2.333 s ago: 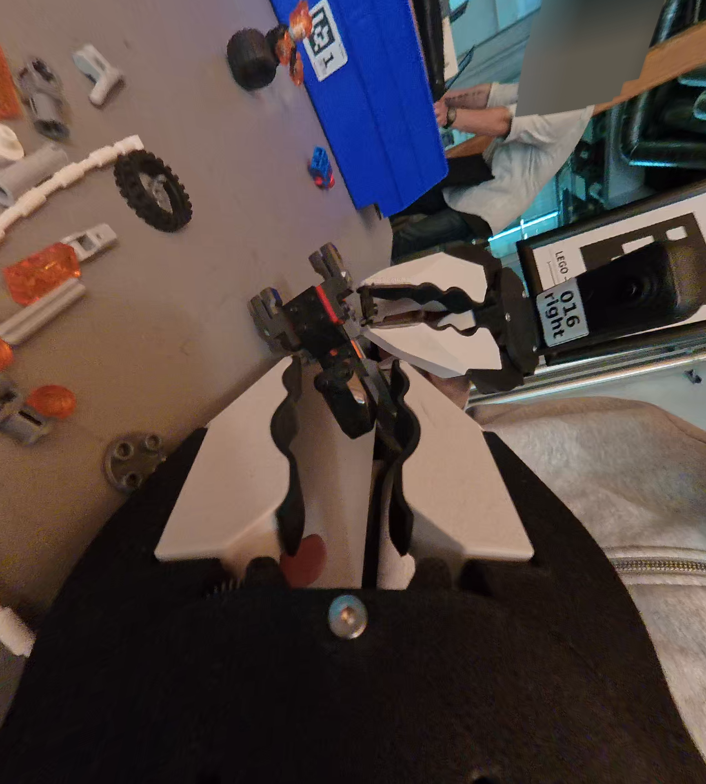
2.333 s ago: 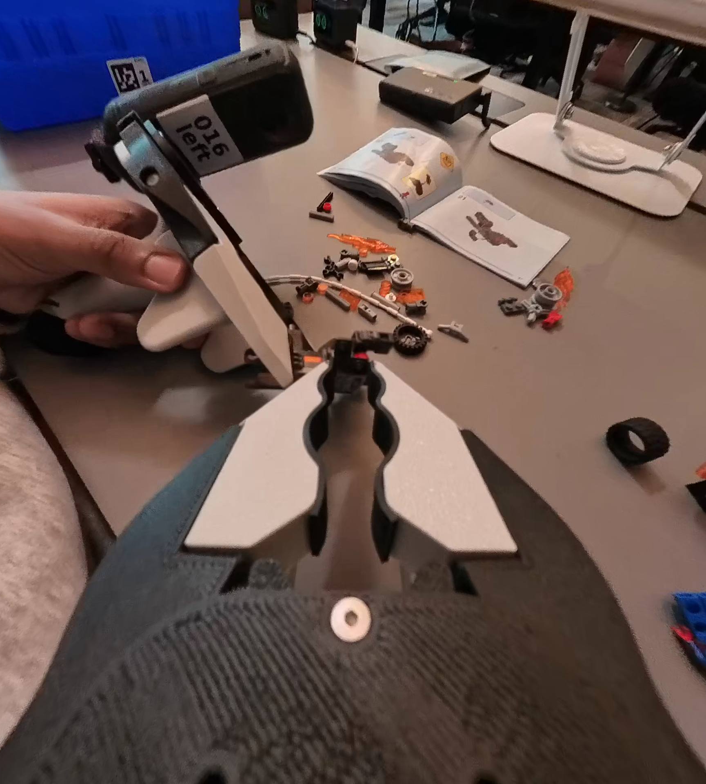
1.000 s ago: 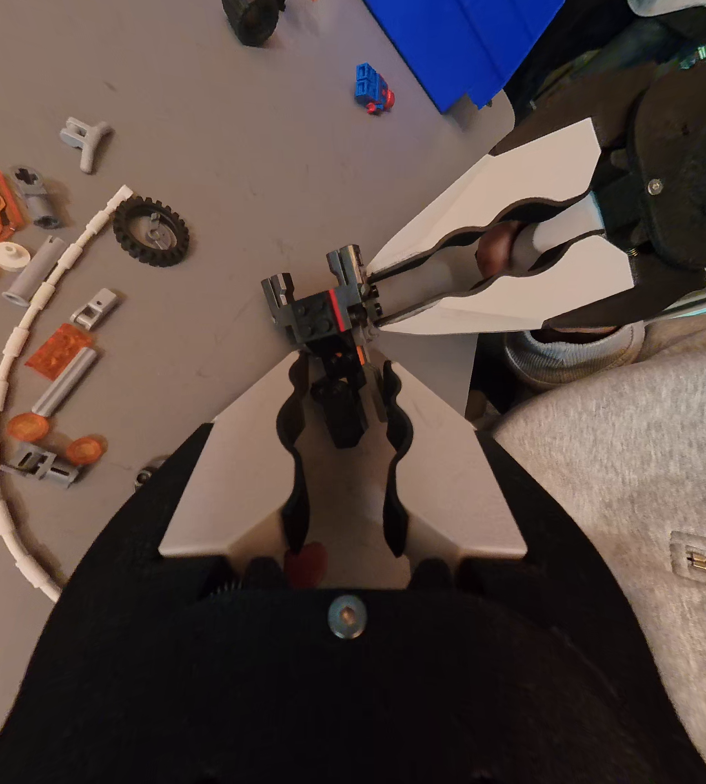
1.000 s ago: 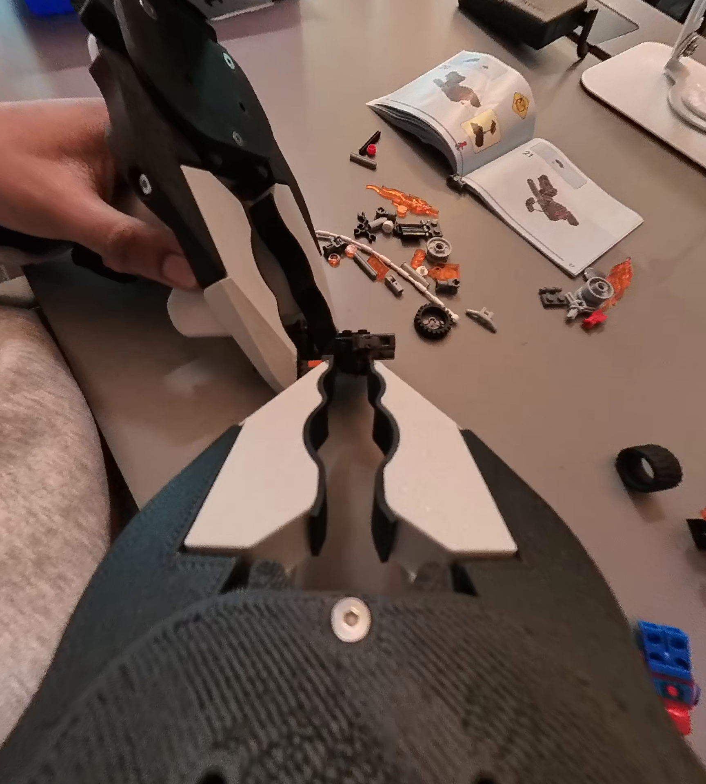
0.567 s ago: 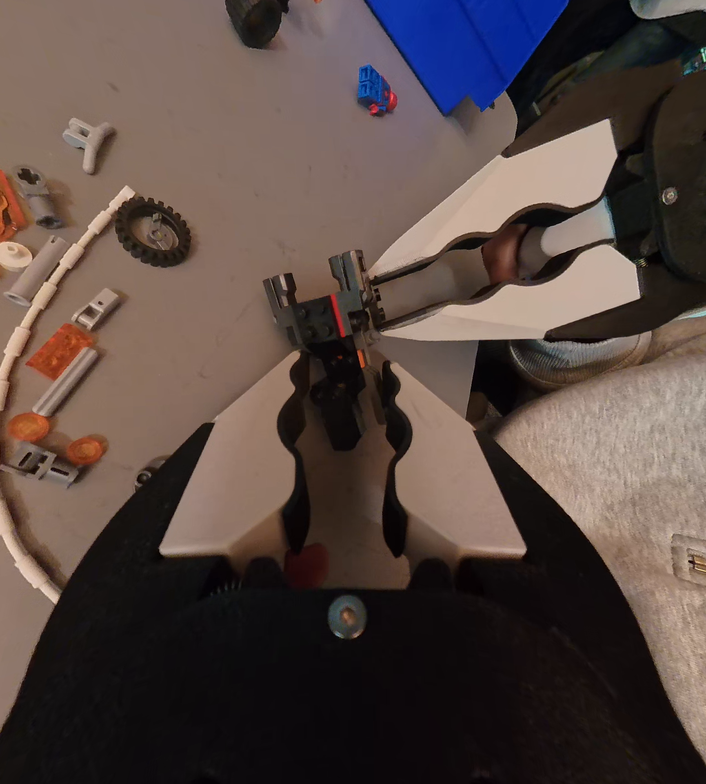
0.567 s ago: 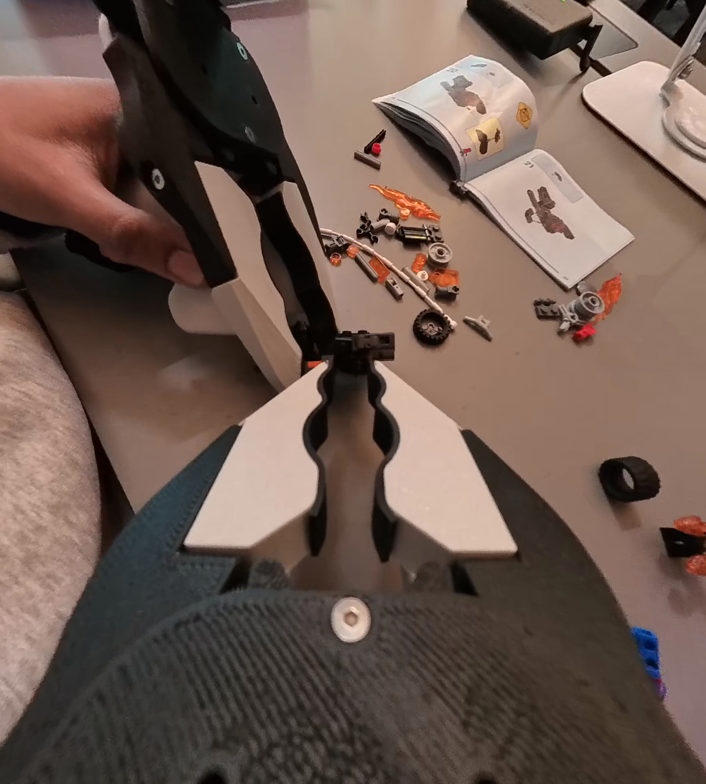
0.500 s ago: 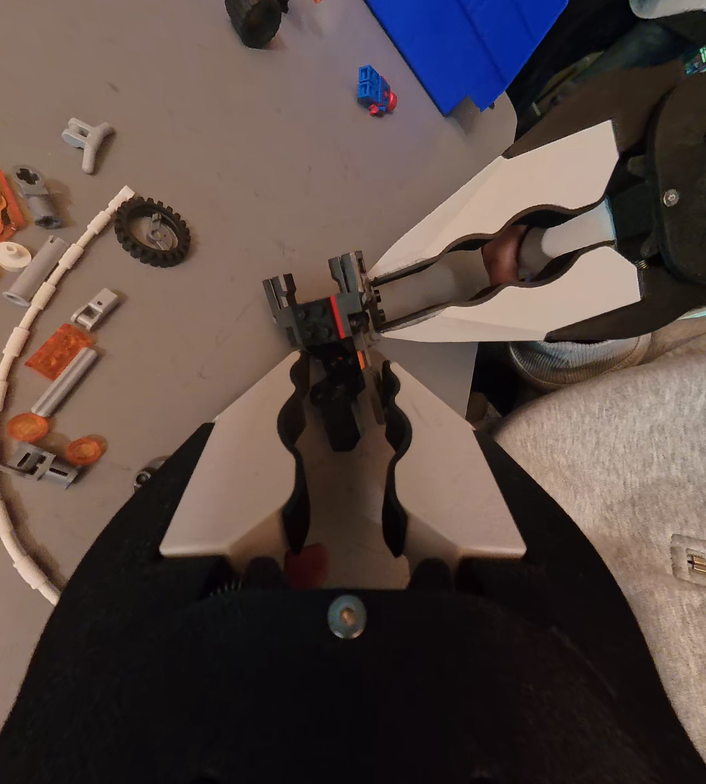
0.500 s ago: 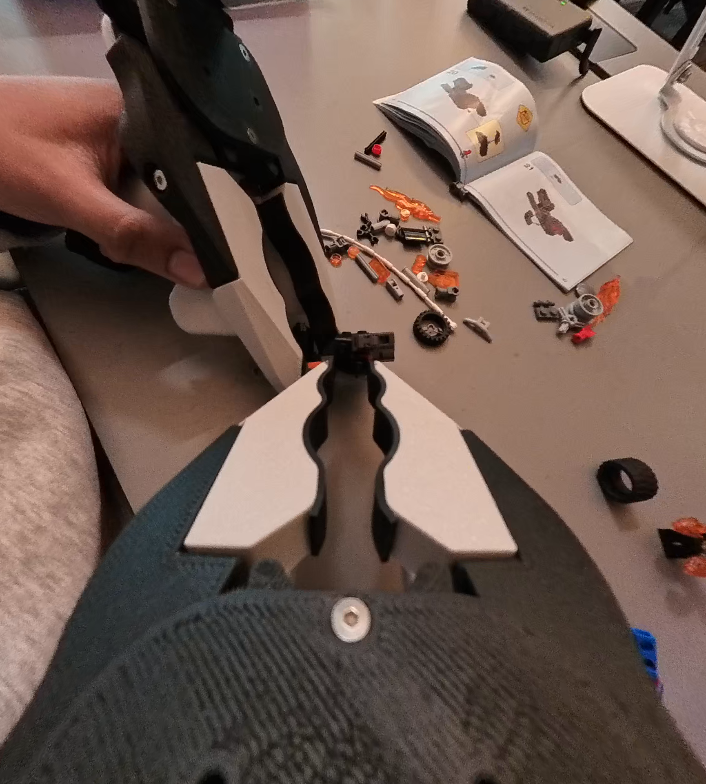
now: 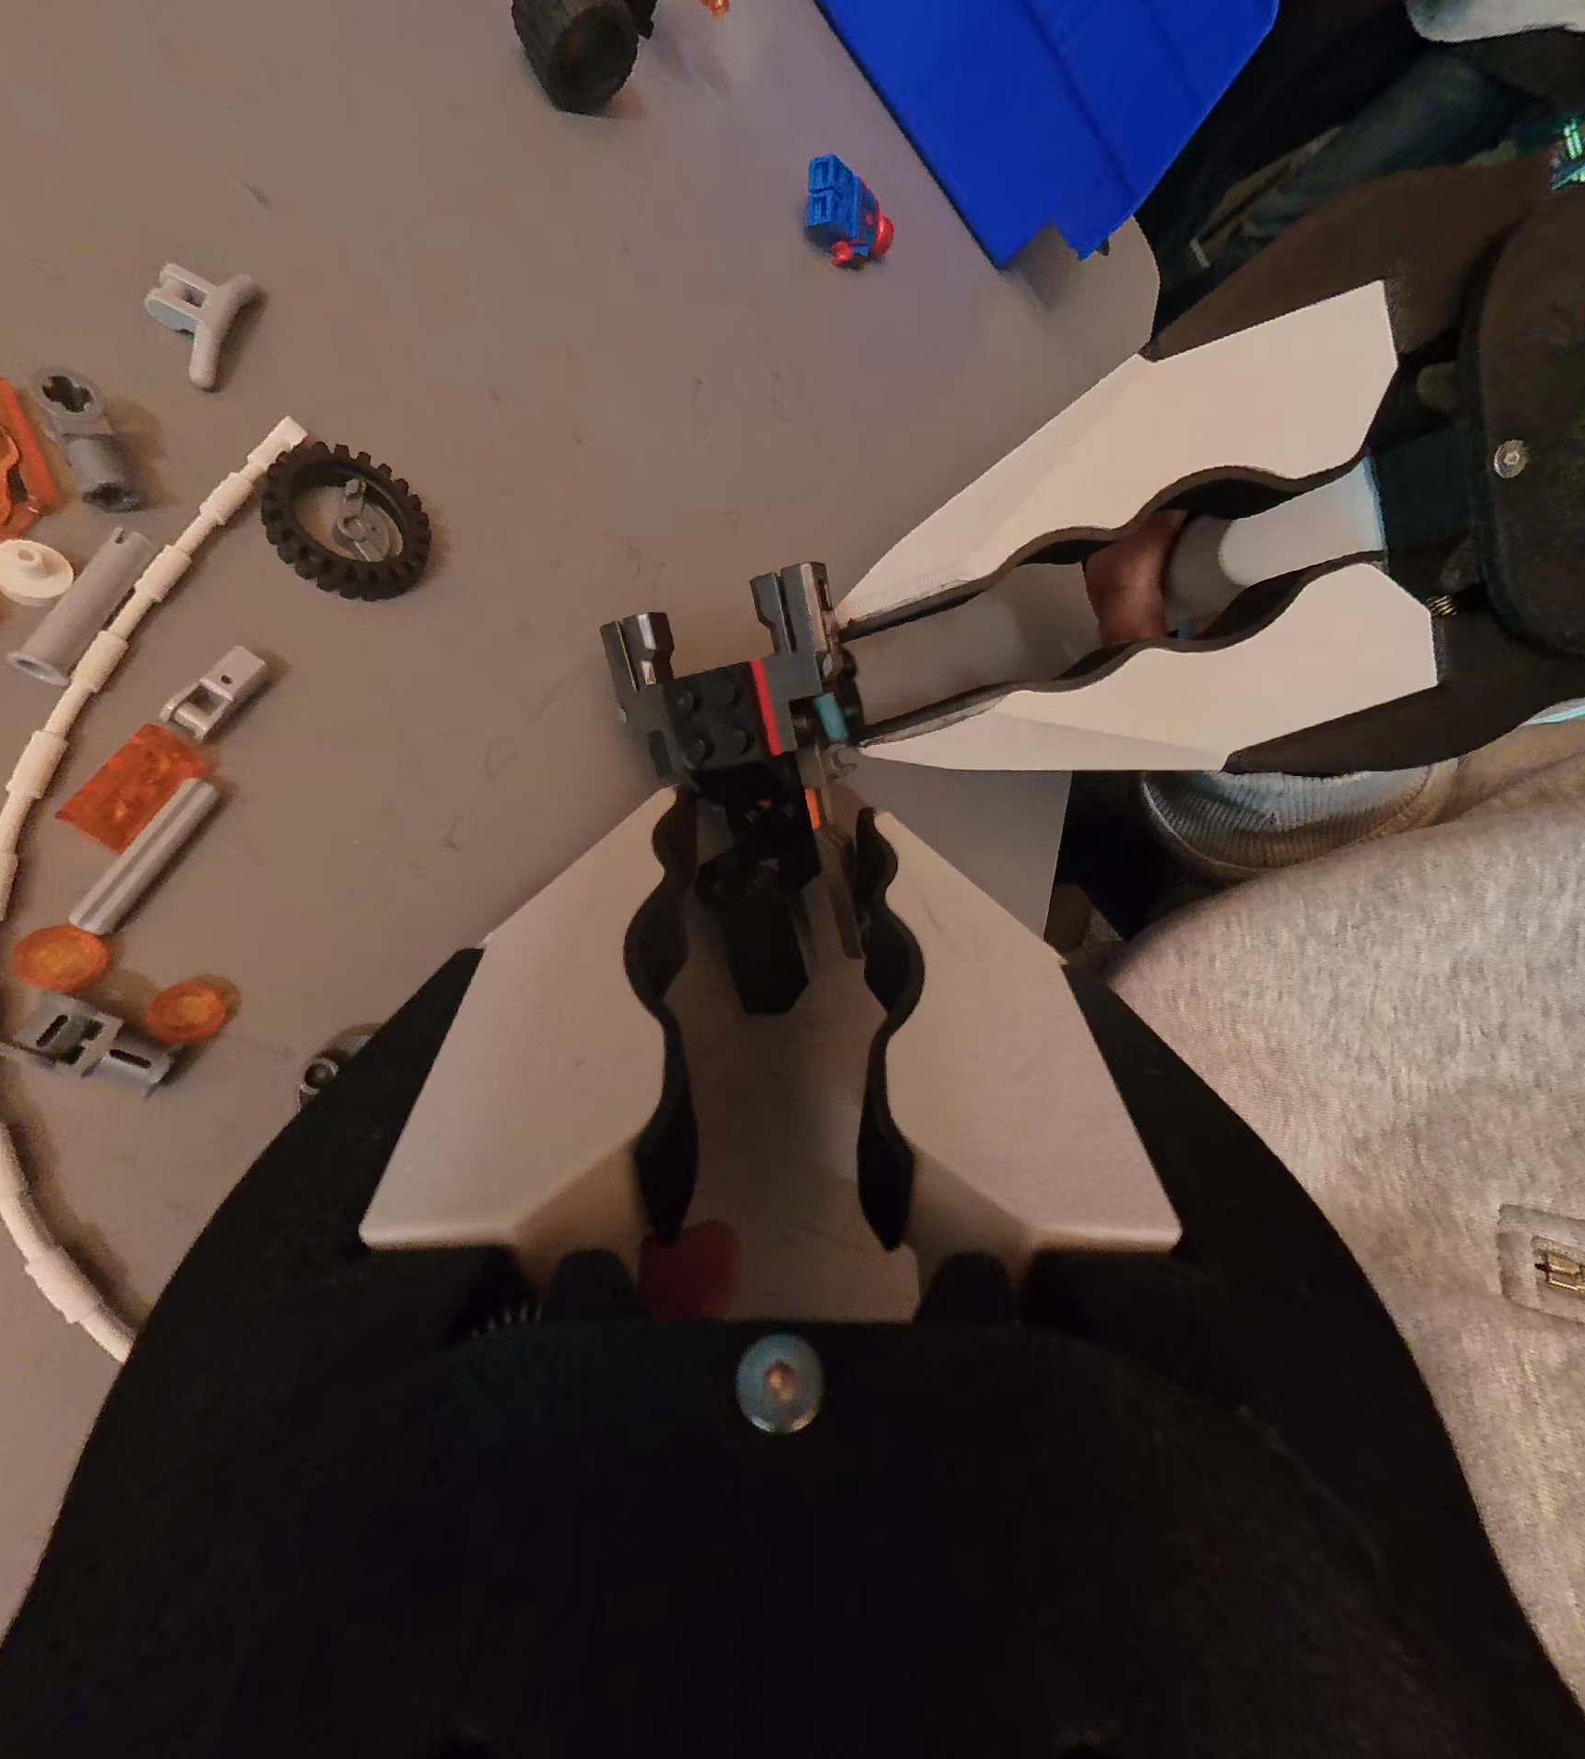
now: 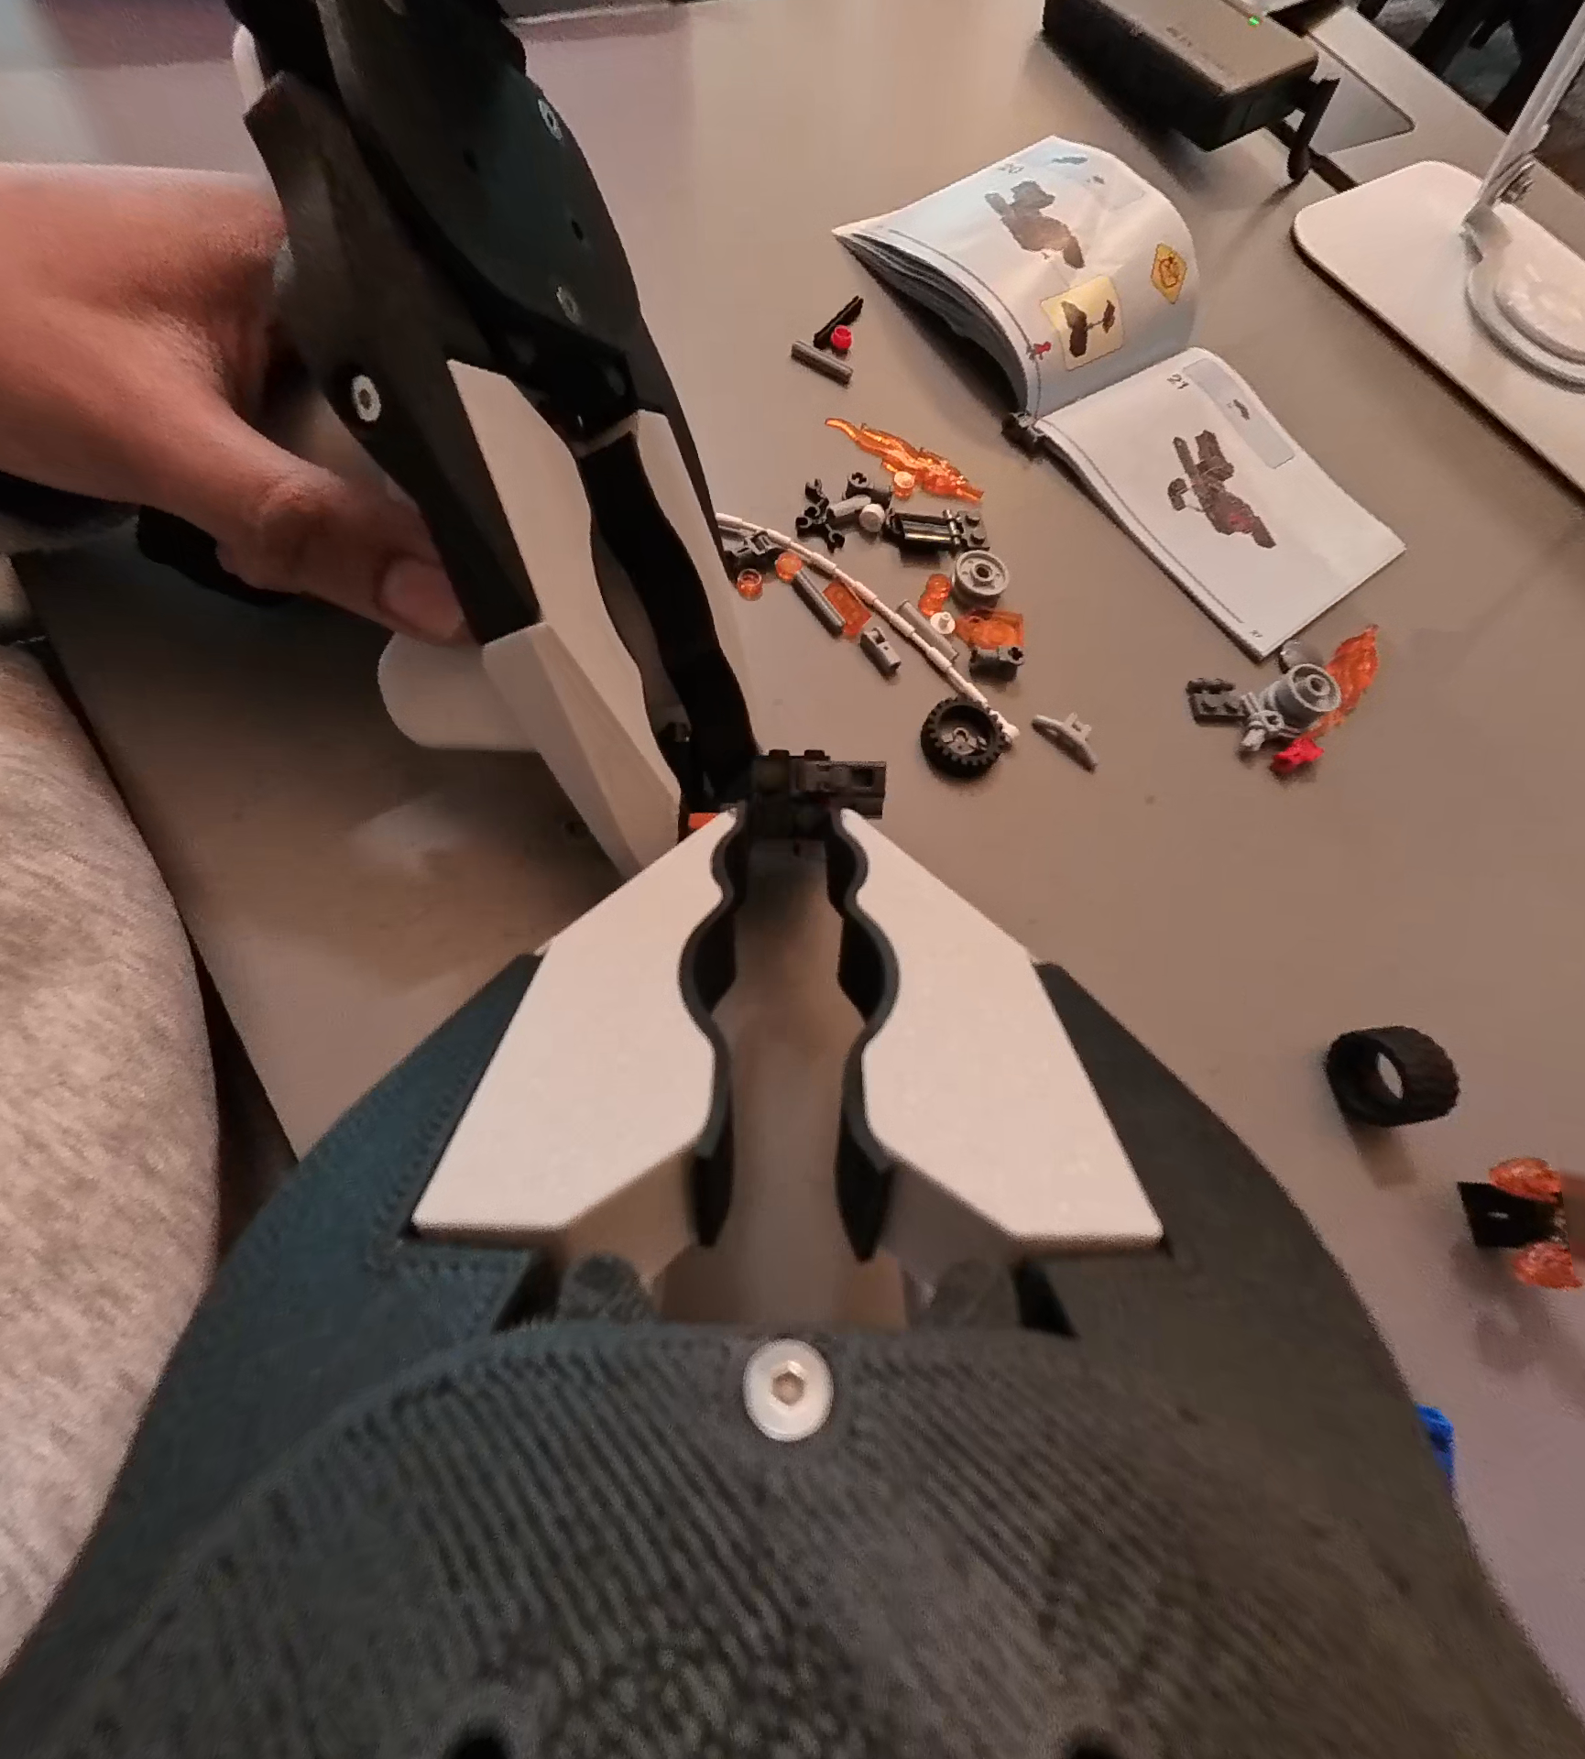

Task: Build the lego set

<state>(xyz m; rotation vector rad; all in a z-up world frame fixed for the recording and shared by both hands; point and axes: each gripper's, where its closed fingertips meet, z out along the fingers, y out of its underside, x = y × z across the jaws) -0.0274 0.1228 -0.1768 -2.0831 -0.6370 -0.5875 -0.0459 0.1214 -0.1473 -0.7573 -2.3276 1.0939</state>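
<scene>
A small dark grey and black lego assembly [image 9: 722, 704] with a red stripe is held just above the grey table near its front edge. My left gripper [image 9: 770, 823] is shut on its lower black part. My right gripper [image 9: 841, 685] comes in from the right and is shut on the assembly's right end, where a teal pin shows. In the right wrist view the assembly [image 10: 822, 780] sits between my right gripper's [image 10: 784, 823] tips. The left gripper [image 10: 708, 752] stands steeply over it there, held by a hand [image 10: 151, 381].
Loose parts lie to the left: a black wheel [image 9: 346, 533], a white hose [image 9: 3, 838], grey pins and orange clear pieces [image 9: 132, 785]. A blue bin [image 9: 1036, 105], a blue brick [image 9: 841, 205], a loose tyre [image 10: 1388, 1076], an open booklet [image 10: 1150, 381] and a white stand base [image 10: 1484, 314] are farther off. The tips of both grippers are at nearly the same place.
Since 2.3 s ago both grippers have turned with the assembly held between them, and the left gripper now stands steeper. In the last half second almost nothing has moved.
</scene>
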